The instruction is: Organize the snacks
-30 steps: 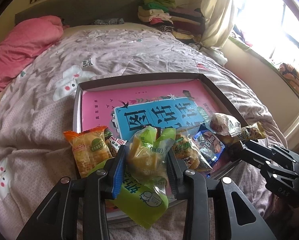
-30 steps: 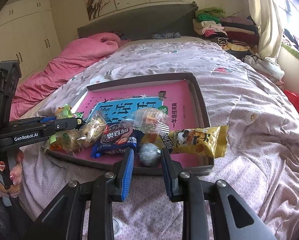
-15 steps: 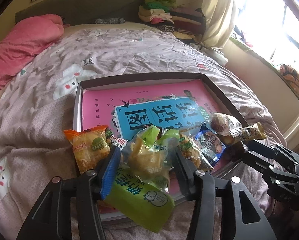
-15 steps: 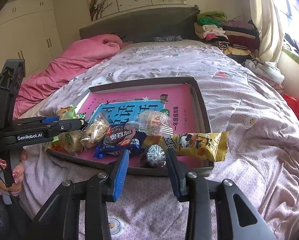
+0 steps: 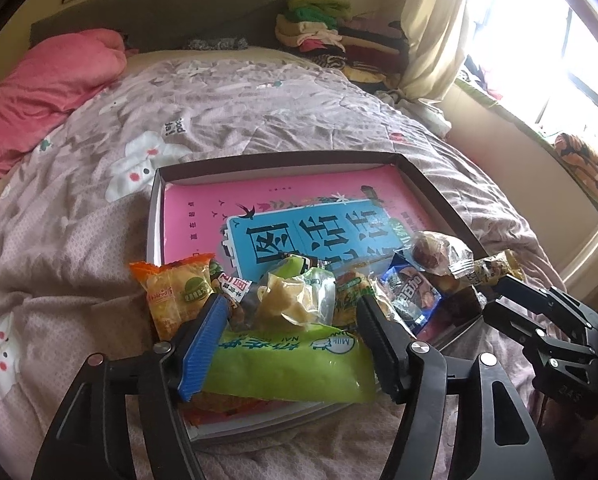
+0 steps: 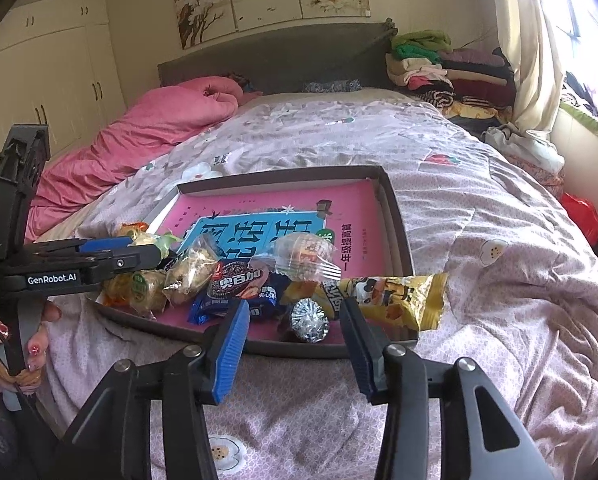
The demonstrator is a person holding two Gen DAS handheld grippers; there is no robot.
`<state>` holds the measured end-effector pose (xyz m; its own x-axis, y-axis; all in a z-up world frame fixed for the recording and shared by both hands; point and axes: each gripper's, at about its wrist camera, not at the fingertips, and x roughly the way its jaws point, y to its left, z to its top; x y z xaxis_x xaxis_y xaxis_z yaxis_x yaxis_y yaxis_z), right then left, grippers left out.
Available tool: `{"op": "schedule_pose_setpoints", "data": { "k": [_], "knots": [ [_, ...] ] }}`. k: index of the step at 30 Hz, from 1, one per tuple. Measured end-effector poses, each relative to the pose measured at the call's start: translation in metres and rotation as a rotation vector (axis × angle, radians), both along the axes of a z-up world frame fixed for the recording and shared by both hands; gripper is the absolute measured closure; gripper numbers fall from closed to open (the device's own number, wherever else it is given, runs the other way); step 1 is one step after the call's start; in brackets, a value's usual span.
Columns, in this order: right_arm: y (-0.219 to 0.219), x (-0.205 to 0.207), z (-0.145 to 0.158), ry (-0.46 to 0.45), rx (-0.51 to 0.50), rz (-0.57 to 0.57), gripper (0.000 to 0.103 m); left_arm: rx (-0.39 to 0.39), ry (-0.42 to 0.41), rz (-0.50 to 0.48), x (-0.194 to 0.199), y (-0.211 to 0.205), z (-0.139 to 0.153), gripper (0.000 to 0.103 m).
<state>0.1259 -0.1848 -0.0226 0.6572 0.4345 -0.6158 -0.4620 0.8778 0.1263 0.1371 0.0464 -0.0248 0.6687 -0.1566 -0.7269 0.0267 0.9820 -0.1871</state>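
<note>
Snacks released along the tray's (image 6: 403, 240) near edge
Left gripper (image 5: 291, 320) jaws just parted around clear pouch (image 5: 295, 300); right gripper (image 6: 295, 320) jaws opened beside foil sweet (image 6: 309, 314)

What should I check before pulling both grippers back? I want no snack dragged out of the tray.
1. Left gripper free of the clear snack bag: ok, jaws just opened, gaps on both sides.
2. Right gripper free of the foil sweet: ok, jaws just opened, pads apart from it.
3. Foil sweet inside the tray: ok.
4. Yellow panda packet inside the tray: not ok, overhangs the rim.
5. Green packet clear of the left fingers: cannot tell.
</note>
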Motion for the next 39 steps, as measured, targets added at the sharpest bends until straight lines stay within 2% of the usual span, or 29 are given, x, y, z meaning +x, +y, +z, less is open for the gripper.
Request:
{"op": "schedule_pose_setpoints", "data": {
  "k": [5, 12, 14, 18, 23, 27, 32, 39],
  "knots": [
    [-0.003, -0.001, 0.002, -0.009, 0.009, -0.014, 0.054, 0.001, -0.021, -0.007, -0.004, -0.001, 0.007, 0.029],
    [-0.01, 0.0, 0.007, -0.019, 0.026, -0.036, 0.053, -0.006, -0.042, -0.011, -0.01, -0.002, 0.018, 0.027],
    [-0.012, 0.0, 0.009, -0.029, 0.034, -0.044, 0.049, -0.003, -0.044, -0.016, -0.012, -0.003, 0.022, 0.026],
    [-0.015, -0.006, 0.014, -0.057, 0.028, -0.056, 0.048, 0.004, -0.065, -0.02, -0.021, -0.007, 0.033, 0.024],
    [-0.017, -0.015, 0.021, -0.087, 0.031, -0.06, 0.038, 0.013, -0.08, -0.01, -0.034, -0.01, 0.045, 0.023],
    [-0.02, -0.021, 0.026, -0.1, 0.039, -0.063, 0.033, -0.009, -0.074, 0.006, -0.044, -0.006, 0.05, 0.023],
    [-0.021, -0.028, 0.032, -0.118, 0.051, -0.065, 0.02, -0.019, -0.054, 0.039, -0.053, -0.001, 0.048, 0.023],
    [-0.02, -0.035, 0.037, -0.115, 0.054, -0.065, 0.014, -0.034, -0.037, 0.101, -0.068, 0.003, 0.043, 0.023]
  ]
}}
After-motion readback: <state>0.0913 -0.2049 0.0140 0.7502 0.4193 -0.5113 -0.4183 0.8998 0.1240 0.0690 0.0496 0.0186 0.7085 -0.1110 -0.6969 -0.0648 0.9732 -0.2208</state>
